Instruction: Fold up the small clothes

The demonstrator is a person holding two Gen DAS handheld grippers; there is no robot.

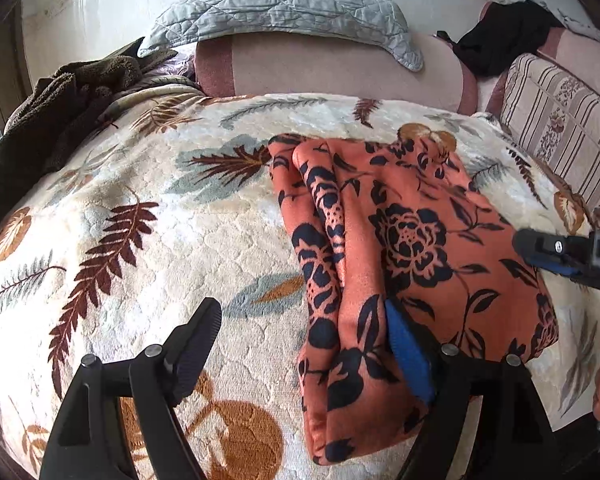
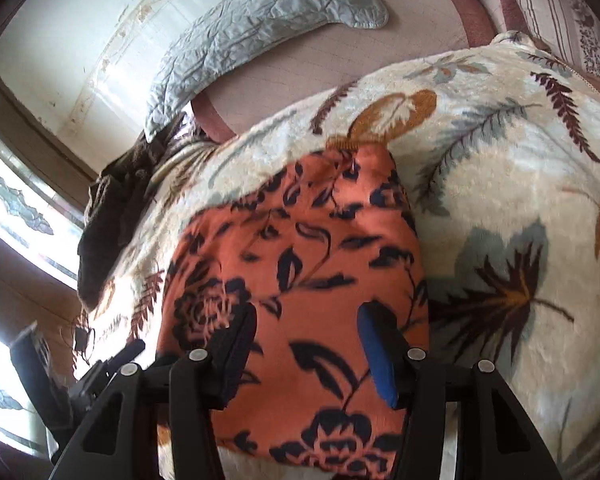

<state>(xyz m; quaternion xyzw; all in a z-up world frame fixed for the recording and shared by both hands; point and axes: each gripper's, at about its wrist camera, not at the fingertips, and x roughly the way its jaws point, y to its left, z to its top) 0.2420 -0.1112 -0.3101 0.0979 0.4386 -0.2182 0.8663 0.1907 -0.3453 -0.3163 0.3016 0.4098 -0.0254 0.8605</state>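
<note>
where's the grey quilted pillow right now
The grey quilted pillow lies at the far top of both views, on the pink bedding beyond the leaf-print blanket.

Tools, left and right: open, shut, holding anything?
Left tool: open, astride the folded orange black-flowered garment's bunched edge, gripping nothing.
Right tool: open over that garment, holding nothing.

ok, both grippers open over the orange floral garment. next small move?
Probably close the left gripper on the raised fold ridge of the orange black-flowered garment, which lies between its open fingers. The right gripper hovers open above flat cloth on the cream leaf-patterned blanket.
</note>
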